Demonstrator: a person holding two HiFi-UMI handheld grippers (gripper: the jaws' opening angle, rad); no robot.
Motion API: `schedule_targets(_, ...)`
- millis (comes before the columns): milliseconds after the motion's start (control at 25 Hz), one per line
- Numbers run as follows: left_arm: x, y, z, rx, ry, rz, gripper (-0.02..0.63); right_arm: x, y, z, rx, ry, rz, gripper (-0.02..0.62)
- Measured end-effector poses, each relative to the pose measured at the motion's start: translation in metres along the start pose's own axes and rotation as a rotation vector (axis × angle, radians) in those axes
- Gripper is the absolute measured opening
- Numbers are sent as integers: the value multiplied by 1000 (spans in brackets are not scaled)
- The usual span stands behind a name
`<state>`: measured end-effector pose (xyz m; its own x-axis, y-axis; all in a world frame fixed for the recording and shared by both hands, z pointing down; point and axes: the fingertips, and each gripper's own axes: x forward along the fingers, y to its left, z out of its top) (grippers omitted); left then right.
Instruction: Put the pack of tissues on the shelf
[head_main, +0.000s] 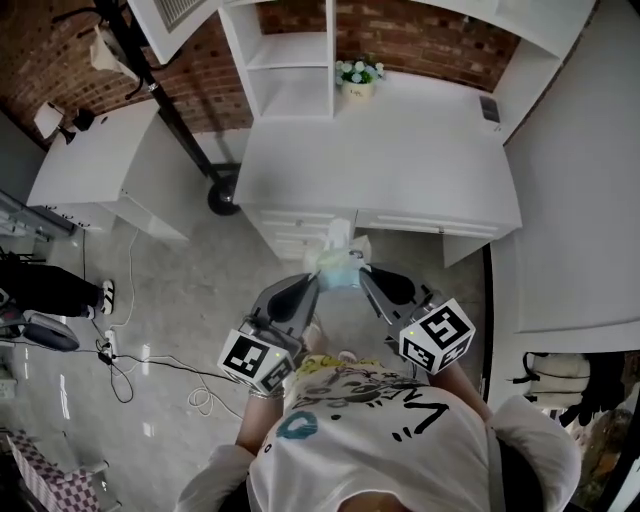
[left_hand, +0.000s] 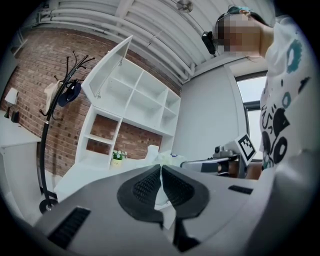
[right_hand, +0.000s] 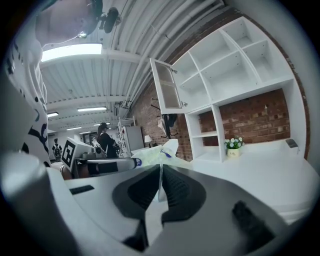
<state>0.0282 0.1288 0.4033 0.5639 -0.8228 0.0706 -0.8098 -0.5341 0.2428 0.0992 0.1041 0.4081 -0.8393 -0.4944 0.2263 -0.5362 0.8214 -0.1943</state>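
In the head view the pale green and white pack of tissues (head_main: 340, 262) hangs in the air before the white desk (head_main: 400, 160), held between both grippers. My left gripper (head_main: 313, 283) is shut on the wrapper's left edge, my right gripper (head_main: 362, 277) on its right edge. In the left gripper view the jaws (left_hand: 161, 172) pinch thin white wrapper film, with the pack (left_hand: 159, 157) beyond them. The right gripper view shows my right gripper (right_hand: 161, 172) closed on the film too, the pack (right_hand: 159, 152) just past it. The white shelf unit (head_main: 290, 60) stands at the desk's back.
A small pot of flowers (head_main: 358, 78) sits on the desk beside the shelf unit, and a dark remote (head_main: 489, 109) lies at the desk's right end. A black coat stand (head_main: 170, 110) rises at the left, with a white side table (head_main: 100, 160) behind it. Cables (head_main: 150, 370) trail on the floor.
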Motion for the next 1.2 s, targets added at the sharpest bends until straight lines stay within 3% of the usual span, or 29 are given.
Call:
schedule_targets(600, 22, 125, 34, -17, 14, -45, 18, 121, -24, 33, 40, -5, -49, 29)
schedule_targets(1200, 36, 182, 39, -43, 19, -91, 18, 174, -38, 39, 77, -2, -106, 29)
